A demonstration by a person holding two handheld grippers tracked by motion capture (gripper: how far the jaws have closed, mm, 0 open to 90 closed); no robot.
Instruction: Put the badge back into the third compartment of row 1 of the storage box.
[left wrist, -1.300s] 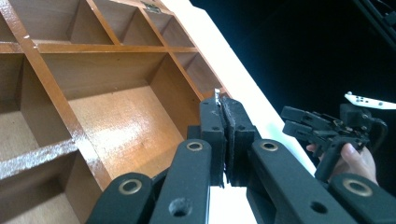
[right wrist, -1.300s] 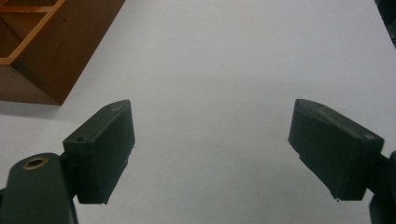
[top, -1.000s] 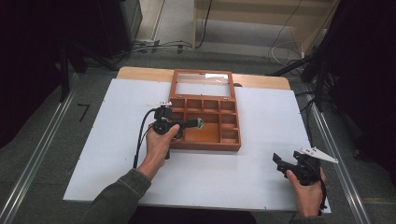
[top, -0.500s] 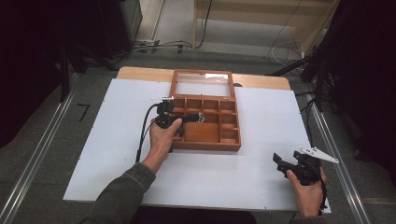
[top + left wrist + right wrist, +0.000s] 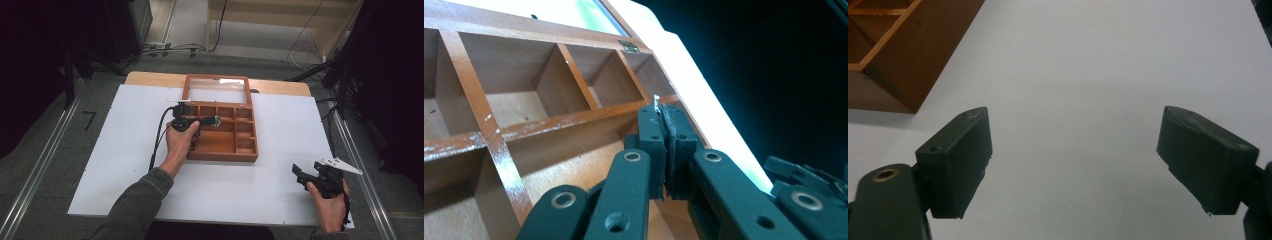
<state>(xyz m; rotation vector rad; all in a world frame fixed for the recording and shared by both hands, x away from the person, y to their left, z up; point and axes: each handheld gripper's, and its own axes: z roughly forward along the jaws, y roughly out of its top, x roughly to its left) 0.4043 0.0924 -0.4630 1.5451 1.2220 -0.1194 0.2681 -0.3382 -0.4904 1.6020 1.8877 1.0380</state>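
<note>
An open wooden compartment box [image 5: 222, 152] sits mid-table, its glass lid [image 5: 216, 90] laid back toward the far edge. My left gripper [image 5: 216, 120] hovers over the box's middle row, pointing right. In the left gripper view the left gripper [image 5: 663, 117] has its pads pressed together, and a tiny pale sliver [image 5: 655, 101] pokes out at their tip. Below it lie a wide compartment [image 5: 574, 155] and the smaller back cells [image 5: 504, 95]. My right gripper [image 5: 301, 175] rests near the table's front right corner; the right gripper [image 5: 1073, 150] stands wide open over bare white board.
The white board [image 5: 115, 150] covers the table, with dark floor and metal rails on both sides. A black cable [image 5: 156, 145] trails from the left gripper toward the front. A corner of the box [image 5: 913, 55] appears at the upper left of the right gripper view.
The left hand has carried its shut gripper a little farther over the box, toward the back cells. The right hand and its gripper have stayed put.
</note>
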